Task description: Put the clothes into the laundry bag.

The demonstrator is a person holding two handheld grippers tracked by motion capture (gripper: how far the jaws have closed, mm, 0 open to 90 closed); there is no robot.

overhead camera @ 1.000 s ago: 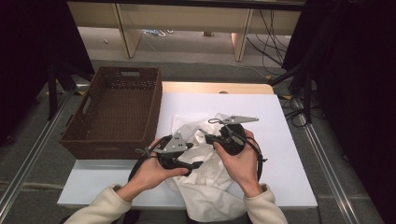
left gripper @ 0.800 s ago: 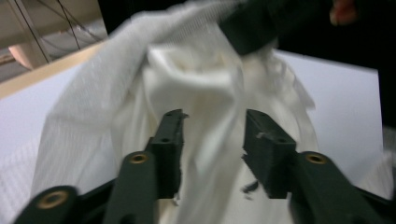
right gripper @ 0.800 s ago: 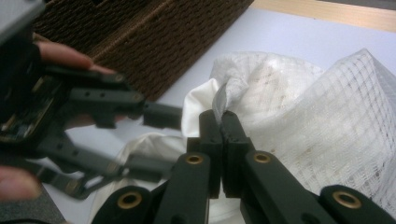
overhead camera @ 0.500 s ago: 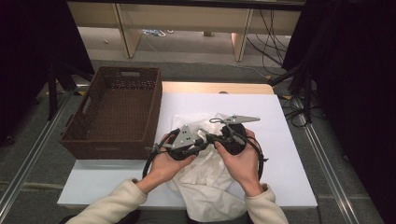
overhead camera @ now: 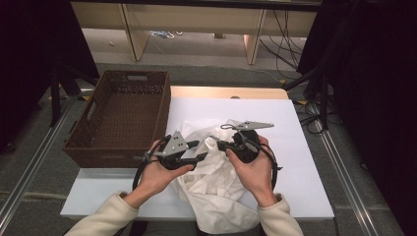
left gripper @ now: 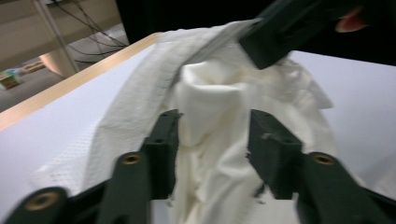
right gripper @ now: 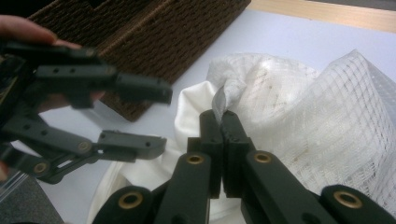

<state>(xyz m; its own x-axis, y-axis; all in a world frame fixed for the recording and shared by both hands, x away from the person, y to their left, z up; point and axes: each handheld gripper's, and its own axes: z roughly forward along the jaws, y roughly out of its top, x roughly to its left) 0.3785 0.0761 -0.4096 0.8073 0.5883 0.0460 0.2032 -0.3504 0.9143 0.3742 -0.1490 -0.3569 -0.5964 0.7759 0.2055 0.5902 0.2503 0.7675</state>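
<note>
Two grippers on one job. Right gripper (right gripper: 223, 122) has its jaws pinched tight on a fold at the rim of the white mesh laundry bag (right gripper: 327, 126), holding that edge up off the table (overhead camera: 295, 123). Left gripper (left gripper: 212, 135) has just been opening: jaws now stand apart, straddling a bunch of the cream cloth (left gripper: 210, 154) without clamping it, as seen in the left gripper view.

Bag and cloth sit mid-table in a loose heap, just right of the brown wicker basket (overhead camera: 123, 118), with the cloth's tail hanging over the near table edge. Cloth looks part-way inside the mesh; can't tell how far.

Handling judgement: both items light, limp, zero stiffness, so they sag and bunch wherever unsupported. Mesh is grippy and easy to snag; cloth is smoother and may slip from a thin pinch. Best hold: rim hem on the bag, and a thick gathered fold of cloth, not a single layer.
</note>
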